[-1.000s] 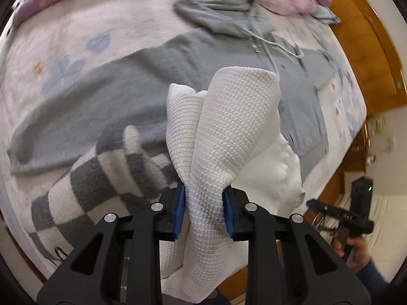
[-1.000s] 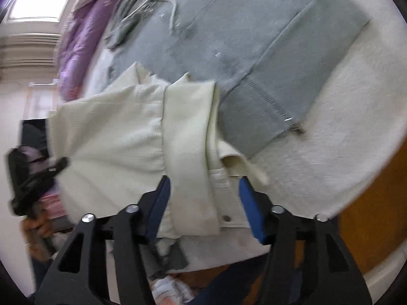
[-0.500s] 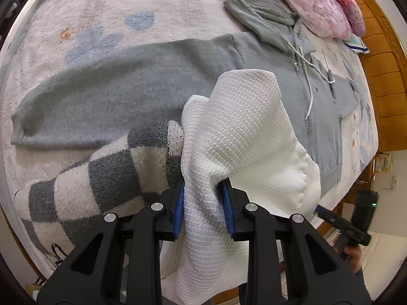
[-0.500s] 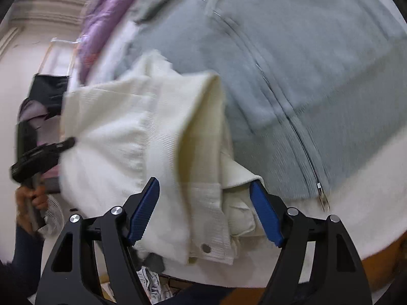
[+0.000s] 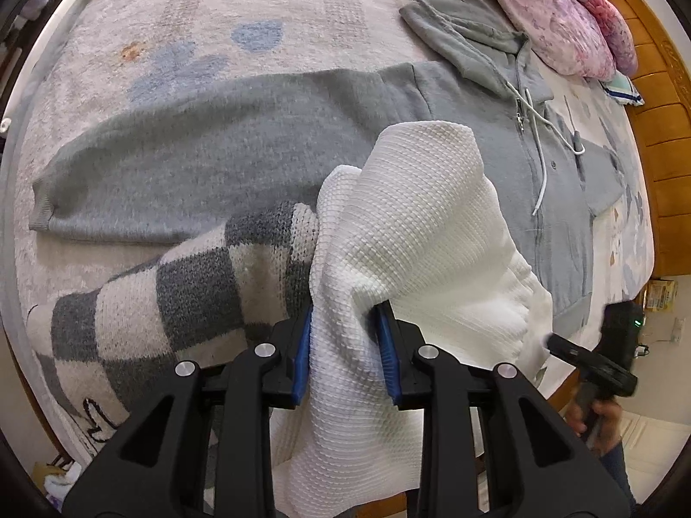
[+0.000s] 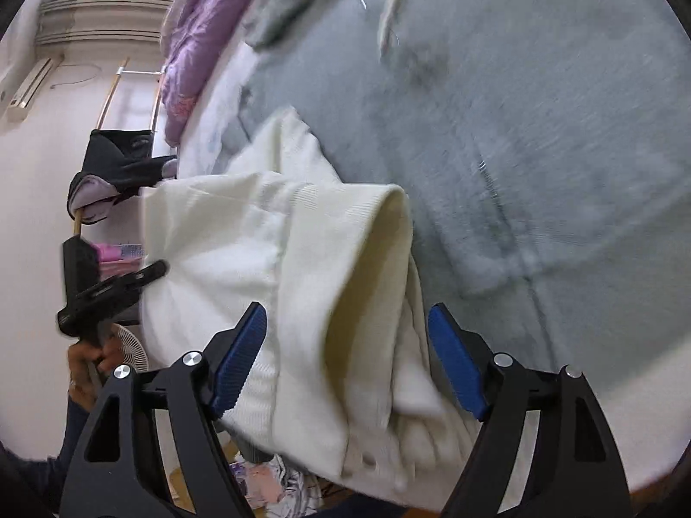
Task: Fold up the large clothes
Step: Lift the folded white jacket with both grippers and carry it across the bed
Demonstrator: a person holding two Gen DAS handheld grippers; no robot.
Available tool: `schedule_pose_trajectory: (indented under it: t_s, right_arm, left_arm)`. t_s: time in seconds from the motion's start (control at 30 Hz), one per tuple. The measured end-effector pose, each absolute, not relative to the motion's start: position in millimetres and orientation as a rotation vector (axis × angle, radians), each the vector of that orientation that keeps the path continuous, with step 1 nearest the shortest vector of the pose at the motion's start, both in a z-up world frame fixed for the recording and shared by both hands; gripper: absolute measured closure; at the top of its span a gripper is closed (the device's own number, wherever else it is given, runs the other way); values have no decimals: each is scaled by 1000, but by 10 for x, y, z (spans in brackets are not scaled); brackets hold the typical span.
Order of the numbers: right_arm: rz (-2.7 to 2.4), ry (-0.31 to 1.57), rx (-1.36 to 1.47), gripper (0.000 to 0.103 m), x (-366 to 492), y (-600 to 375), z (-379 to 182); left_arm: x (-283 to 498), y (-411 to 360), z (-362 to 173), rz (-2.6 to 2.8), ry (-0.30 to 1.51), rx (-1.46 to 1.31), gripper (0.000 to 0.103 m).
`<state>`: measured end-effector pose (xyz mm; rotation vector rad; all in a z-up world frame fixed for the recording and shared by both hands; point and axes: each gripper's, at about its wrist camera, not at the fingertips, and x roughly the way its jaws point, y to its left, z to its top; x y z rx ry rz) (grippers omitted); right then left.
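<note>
My left gripper (image 5: 343, 315) is shut on a bunched fold of the white waffle-knit garment (image 5: 423, 224), which hangs over the bed's near edge. Beneath it, a grey zip hoodie (image 5: 216, 138) lies spread flat and a grey-and-white checked sweater (image 5: 181, 285) lies to the left. In the right wrist view my right gripper (image 6: 347, 308) has its jaws opening. The garment's cream ribbed hem (image 6: 328, 250) sits loose between the blue pads (image 6: 453, 367), above the hoodie (image 6: 540, 129). The left gripper's tip (image 6: 151, 270) reaches the cloth's far edge.
Pink and purple quilts (image 5: 557, 13) lie at the head of the bed by a wooden headboard (image 5: 660, 129). A patterned bed cover (image 5: 194, 21) lies under the clothes. Beyond the bed are a rack with dark clothes (image 6: 116, 164) and a small fan (image 6: 129, 345).
The right jaws have spread wider and let the cream hem go slack, and that gripper has moved in over the hoodie. The left gripper has rolled a little and kept its hold.
</note>
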<state>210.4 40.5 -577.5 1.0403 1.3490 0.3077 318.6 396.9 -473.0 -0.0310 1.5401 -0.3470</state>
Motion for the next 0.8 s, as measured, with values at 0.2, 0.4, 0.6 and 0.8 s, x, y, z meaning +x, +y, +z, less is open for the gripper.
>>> schedule_pose_trajectory:
  t_s: [0.2, 0.4, 0.6, 0.8]
  right_arm:
    - [375, 1325, 1109, 28, 2215, 585, -5922]
    - [388, 1316, 1179, 78, 2174, 620, -5966]
    - [408, 1256, 1254, 85, 1920, 665, -5380]
    - [440, 1199, 1296, 86, 1673, 758, -4768]
  left_arm:
    - [3186, 3936, -4727, -339, 1533, -8, 75]
    - [3132, 3899, -4673, -370, 1507, -6, 76]
    - [3079, 3856, -4392, -458, 1501, -50, 82]
    - [3033, 3797, -4019, -567, 1494, -4, 92]
